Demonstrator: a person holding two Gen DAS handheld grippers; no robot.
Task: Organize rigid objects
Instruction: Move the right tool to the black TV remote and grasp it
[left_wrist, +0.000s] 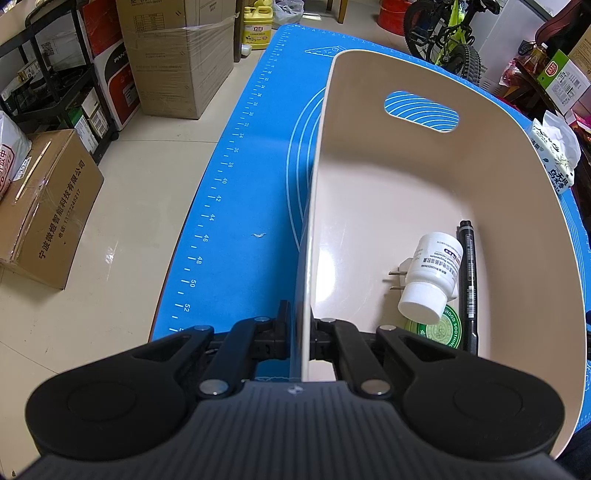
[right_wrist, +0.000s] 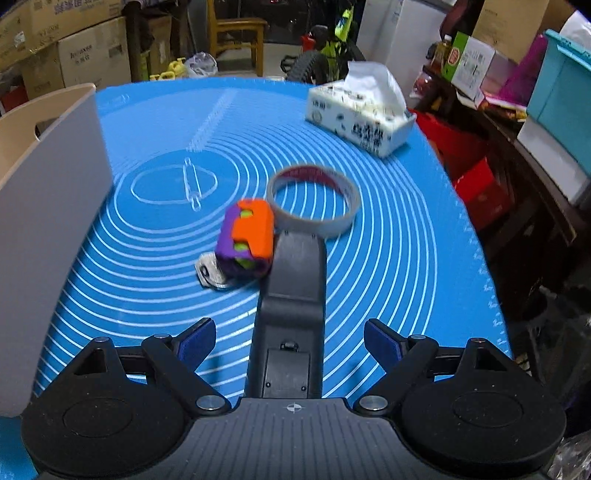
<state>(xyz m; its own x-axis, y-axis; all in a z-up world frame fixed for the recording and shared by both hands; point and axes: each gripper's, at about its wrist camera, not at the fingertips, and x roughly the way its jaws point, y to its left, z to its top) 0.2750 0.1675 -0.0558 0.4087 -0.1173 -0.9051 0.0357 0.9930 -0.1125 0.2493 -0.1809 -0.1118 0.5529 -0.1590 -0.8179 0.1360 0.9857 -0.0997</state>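
Observation:
My left gripper (left_wrist: 300, 328) is shut on the left wall of a cream plastic basket (left_wrist: 369, 192). Inside the basket lie a white pill bottle (left_wrist: 432, 275), a black marker (left_wrist: 468, 288), a white plug (left_wrist: 400, 275) and a green round tin (left_wrist: 443, 328). My right gripper (right_wrist: 290, 341) is open, its blue pads wide on either side of a black remote-like object (right_wrist: 293, 291) lying on the blue mat (right_wrist: 388, 258). Beyond it lie an orange and purple cube (right_wrist: 247, 236), a tape roll (right_wrist: 314, 201) and a silver key (right_wrist: 208, 271). The basket's outer wall (right_wrist: 51, 221) shows at left.
A tissue pack (right_wrist: 364, 110) sits at the mat's far right, also seen in the left wrist view (left_wrist: 554, 155). Cardboard boxes (left_wrist: 48, 206) and a shelf stand on the floor left of the table. A bicycle (left_wrist: 443, 33) and clutter stand beyond the table.

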